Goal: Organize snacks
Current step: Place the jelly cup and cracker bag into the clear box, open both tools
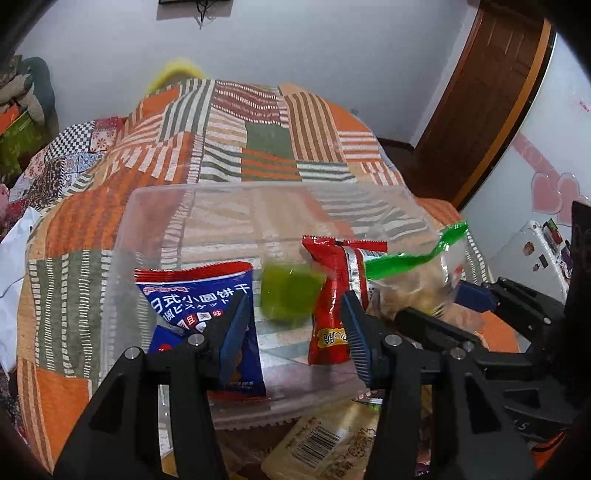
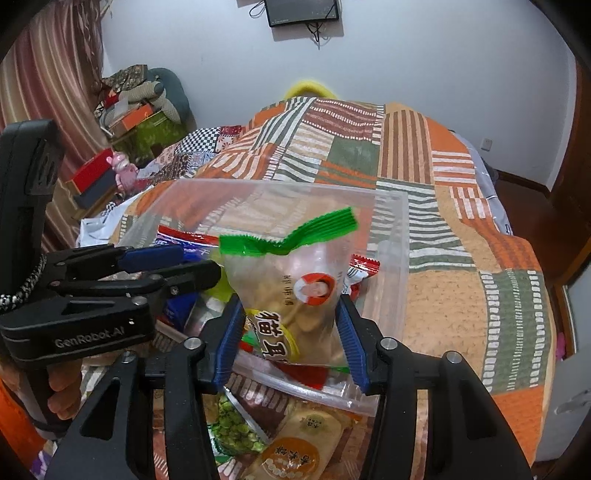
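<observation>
Right claw [image 2: 290, 332] clamped on the green-sealed clear snack bag [image 2: 295, 291], held over the clear bin's [image 2: 391, 258] near-right corner on the bed [image 2: 461, 295]; left claw [image 1: 295, 325] apart, holding nothing, over the bin.

Green blob [image 1: 290, 297] inside clear bin [image 1: 155, 206]: motion-blurred, identity unclear. Blue biscuit pack [image 1: 199, 291] partly hidden behind left gripper finger [image 1: 234, 332]. Yellow packet [image 1: 328, 443] under bin cut by bottom edge. Green-pea bag [image 2: 232, 432] half hidden by gripper frame. Wall monitor [image 2: 301, 13] cropped at top.
</observation>
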The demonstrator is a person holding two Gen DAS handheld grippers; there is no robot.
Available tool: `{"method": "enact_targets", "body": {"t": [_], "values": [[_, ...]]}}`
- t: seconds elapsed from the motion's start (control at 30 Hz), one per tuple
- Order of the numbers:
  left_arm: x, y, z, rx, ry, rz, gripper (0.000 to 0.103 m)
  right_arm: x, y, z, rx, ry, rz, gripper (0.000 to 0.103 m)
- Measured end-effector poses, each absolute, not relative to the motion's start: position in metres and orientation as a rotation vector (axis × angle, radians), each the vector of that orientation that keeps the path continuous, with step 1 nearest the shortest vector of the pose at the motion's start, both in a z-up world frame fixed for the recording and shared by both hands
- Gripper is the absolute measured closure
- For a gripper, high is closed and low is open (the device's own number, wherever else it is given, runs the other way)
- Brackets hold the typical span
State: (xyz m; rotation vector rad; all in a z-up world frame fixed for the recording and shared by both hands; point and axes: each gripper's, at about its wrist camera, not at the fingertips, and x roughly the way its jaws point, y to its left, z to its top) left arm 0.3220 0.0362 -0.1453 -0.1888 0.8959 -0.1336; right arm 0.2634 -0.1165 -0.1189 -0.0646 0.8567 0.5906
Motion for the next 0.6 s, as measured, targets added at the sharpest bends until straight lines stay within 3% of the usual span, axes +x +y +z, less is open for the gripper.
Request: {"method": "enact_targets", "body": {"t": [0.17, 0.27, 0.37, 0.6], "values": [[0.305, 0.038, -0.125, -0.178, 0.857, -0.135, 0.047, 0.252, -0.124, -0.105, -0.058, 0.809, 0.57, 0.035], [0.291, 0.041, -0.112, -0.164, 0.832, -0.127, 0.045, 0.244, -0.133, -0.092, -0.042, 0.78, 0.561, 0.031], [0.274, 0.046, -0.098, -0.147, 0.8, -0.108, 0.034, 0.235, -0.141, -0.08, -0.026, 0.755, 0.557, 0.028], [0.23, 0.057, -0.077, -0.112, 0.771, -0.086, 0.028, 0.204, -0.158, -0.061, -0.03, 0.684, 0.527, 0.023]]}}
